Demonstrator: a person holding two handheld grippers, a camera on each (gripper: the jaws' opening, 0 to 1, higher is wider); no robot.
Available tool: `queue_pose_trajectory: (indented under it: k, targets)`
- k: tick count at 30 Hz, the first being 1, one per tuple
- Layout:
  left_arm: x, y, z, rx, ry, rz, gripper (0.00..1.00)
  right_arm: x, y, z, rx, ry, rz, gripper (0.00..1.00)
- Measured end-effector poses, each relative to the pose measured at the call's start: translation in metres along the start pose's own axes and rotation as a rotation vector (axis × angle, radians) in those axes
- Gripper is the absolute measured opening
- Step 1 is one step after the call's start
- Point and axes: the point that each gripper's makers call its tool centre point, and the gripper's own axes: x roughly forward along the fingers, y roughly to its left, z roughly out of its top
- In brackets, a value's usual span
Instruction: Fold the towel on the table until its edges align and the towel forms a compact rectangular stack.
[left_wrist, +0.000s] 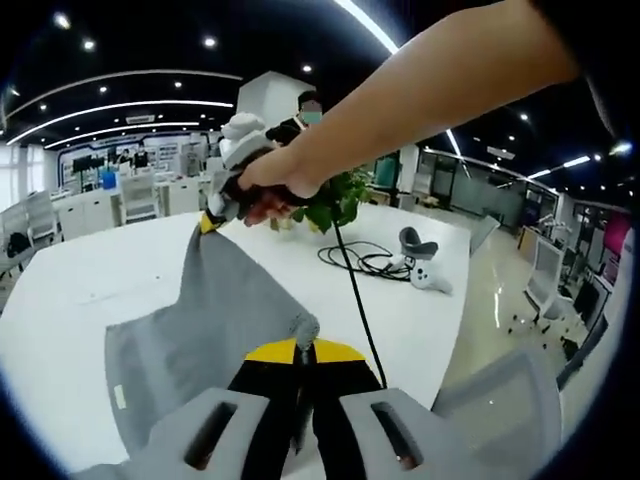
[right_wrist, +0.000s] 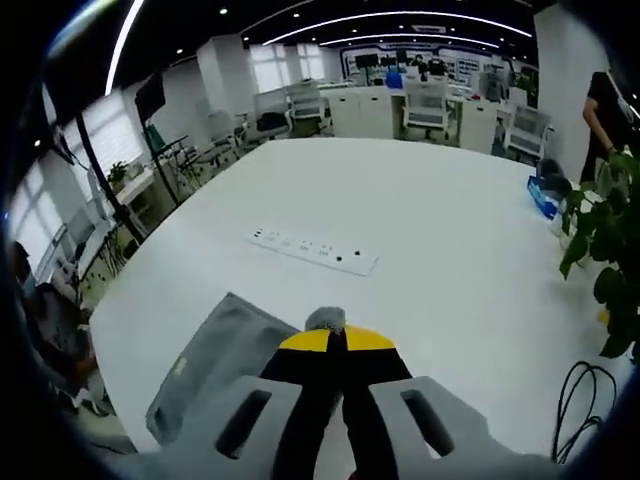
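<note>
Left gripper view: we've both grippers clamped on towel (left_wrist: 215, 320) corners, left gripper (left_wrist: 303, 352) at 6 o'clock, right gripper (left_wrist: 222, 205) at 11. Towel is lifted off the table (left_wrist: 90, 280), so the fold's barely started, stack not formed yet.

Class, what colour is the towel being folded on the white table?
Plain grey; the towel shows best in the left gripper view, pinched at two corners.

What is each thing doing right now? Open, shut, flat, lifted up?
towel: grey, two corners lifted off the table, rest lying flat
left gripper: shut on a towel corner
right gripper: shut on another towel corner
black cable: lying coiled on the white table
power strip: lying flat, nothing plugged in
</note>
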Motion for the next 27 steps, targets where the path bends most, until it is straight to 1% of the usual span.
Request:
queue_pose_trajectory:
  k: [5, 7, 12, 17, 19, 24, 26, 27]
  targets:
    - [-0.014, 0.007, -0.001, -0.003, -0.01, 0.021, 0.03, 0.002, 0.015, 0.005, 0.009, -0.006, 0.005, 0.0]
    - [-0.018, 0.01, -0.004, 0.002, -0.01, 0.028, 0.03, 0.003, 0.02, 0.006, 0.01, -0.007, 0.006, 0.0]
    - [-0.026, 0.02, -0.014, -0.025, -0.002, 0.052, 0.03, 0.009, 0.034, 0.009, 0.011, -0.012, 0.011, 0.0]
    - [-0.034, 0.028, -0.018, -0.016, -0.008, 0.073, 0.03, 0.015, 0.047, 0.012, 0.008, -0.016, 0.013, 0.0]
    - [-0.038, 0.032, -0.019, -0.04, -0.015, 0.078, 0.03, 0.017, 0.052, 0.014, 0.009, -0.018, 0.016, 0.0]
    - [-0.046, 0.041, -0.022, -0.069, -0.021, 0.098, 0.03, 0.023, 0.063, 0.018, 0.02, -0.022, 0.023, 0.0]
    - [-0.05, 0.047, -0.026, -0.121, -0.019, 0.115, 0.03, 0.025, 0.067, 0.018, 0.022, -0.022, 0.023, 0.0]
    - [-0.053, 0.051, -0.026, -0.125, -0.027, 0.119, 0.03, 0.027, 0.071, 0.017, 0.019, -0.022, 0.023, 0.0]
